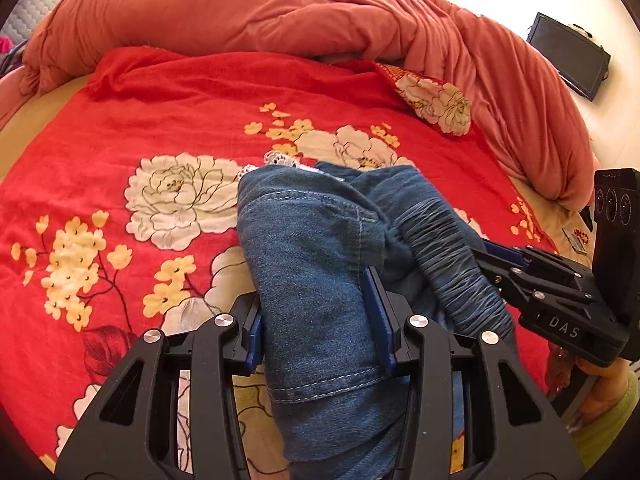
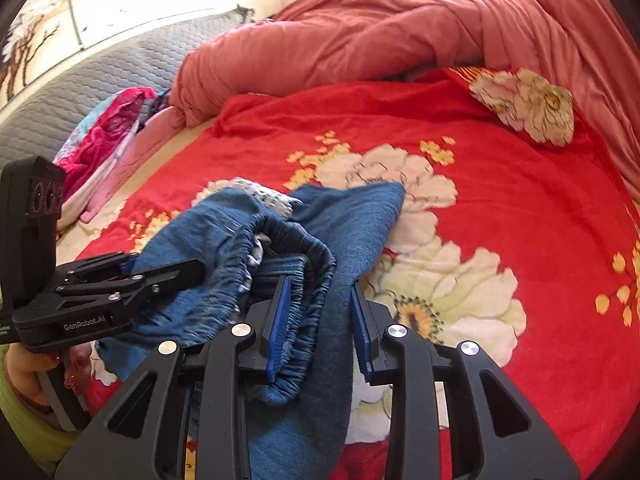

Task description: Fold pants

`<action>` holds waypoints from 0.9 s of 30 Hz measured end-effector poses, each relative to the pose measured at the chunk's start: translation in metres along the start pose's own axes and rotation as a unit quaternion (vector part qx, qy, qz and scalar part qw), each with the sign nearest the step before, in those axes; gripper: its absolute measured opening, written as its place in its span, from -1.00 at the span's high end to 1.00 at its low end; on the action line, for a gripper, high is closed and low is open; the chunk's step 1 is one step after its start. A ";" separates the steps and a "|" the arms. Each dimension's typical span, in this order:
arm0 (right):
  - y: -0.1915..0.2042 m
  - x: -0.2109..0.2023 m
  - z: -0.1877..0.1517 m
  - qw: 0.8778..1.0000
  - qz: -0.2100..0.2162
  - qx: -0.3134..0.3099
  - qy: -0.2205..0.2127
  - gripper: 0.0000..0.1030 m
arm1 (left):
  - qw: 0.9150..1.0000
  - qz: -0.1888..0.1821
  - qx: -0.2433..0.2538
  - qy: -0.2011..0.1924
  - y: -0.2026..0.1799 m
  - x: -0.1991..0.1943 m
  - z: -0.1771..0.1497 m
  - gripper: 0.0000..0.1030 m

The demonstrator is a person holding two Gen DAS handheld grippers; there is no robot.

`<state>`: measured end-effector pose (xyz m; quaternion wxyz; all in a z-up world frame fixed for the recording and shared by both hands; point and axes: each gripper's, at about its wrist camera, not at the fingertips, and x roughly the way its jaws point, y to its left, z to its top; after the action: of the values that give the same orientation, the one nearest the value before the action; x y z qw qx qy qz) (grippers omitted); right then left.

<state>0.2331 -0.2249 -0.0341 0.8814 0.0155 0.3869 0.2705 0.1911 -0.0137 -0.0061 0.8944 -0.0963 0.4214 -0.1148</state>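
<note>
Both grippers hold the blue denim pants [image 1: 320,264], which lie bunched on the bed just ahead of them, over a red plush blanket printed with large cream flowers [image 1: 132,120]. The left gripper [image 1: 320,320] is clamped across a thick roll of denim – a stitched hem band runs between its blue pads. The right gripper [image 2: 318,320] pinches the gathered elastic waistband [image 2: 304,280] together with a flat layer of cloth, jaws partly closed on the fabric. Each gripper sits just beside the other, one to the other's side.

Judging by the heap, the step in hand looks like gathering the garment before laying it flat; no clean fold shows yet. The next move probably calls for drawing the two grips apart to stretch the cloth smooth over the blanket.

The denim looks heavy and soft, the waistband ribbed and crinkled – a bit of white lace trim [image 2: 272,196] shows beyond it. A puffy coral quilt [image 1: 280,12] is heaped farther ahead.
</note>
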 end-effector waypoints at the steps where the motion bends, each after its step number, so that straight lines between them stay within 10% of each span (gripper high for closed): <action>1: -0.001 0.000 -0.001 1.000 -0.001 0.003 0.000 0.35 | 1.000 0.001 -0.003 0.002 0.002 0.001 -0.001 0.32; 18: -0.017 -0.007 -0.015 0.998 -0.055 0.030 -0.005 -0.69 | 1.000 0.014 -0.024 0.001 0.012 -0.011 -0.013 -0.23; 27: -0.018 -0.027 -0.016 0.996 -0.071 0.036 -0.042 -0.81 | 0.999 0.024 -0.031 -0.007 0.014 -0.025 -0.017 -0.38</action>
<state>0.2162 -0.2564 -0.0315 0.9127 0.0309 0.3595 0.1919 0.1640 0.0058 -0.0021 0.8965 -0.1146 0.4204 -0.0798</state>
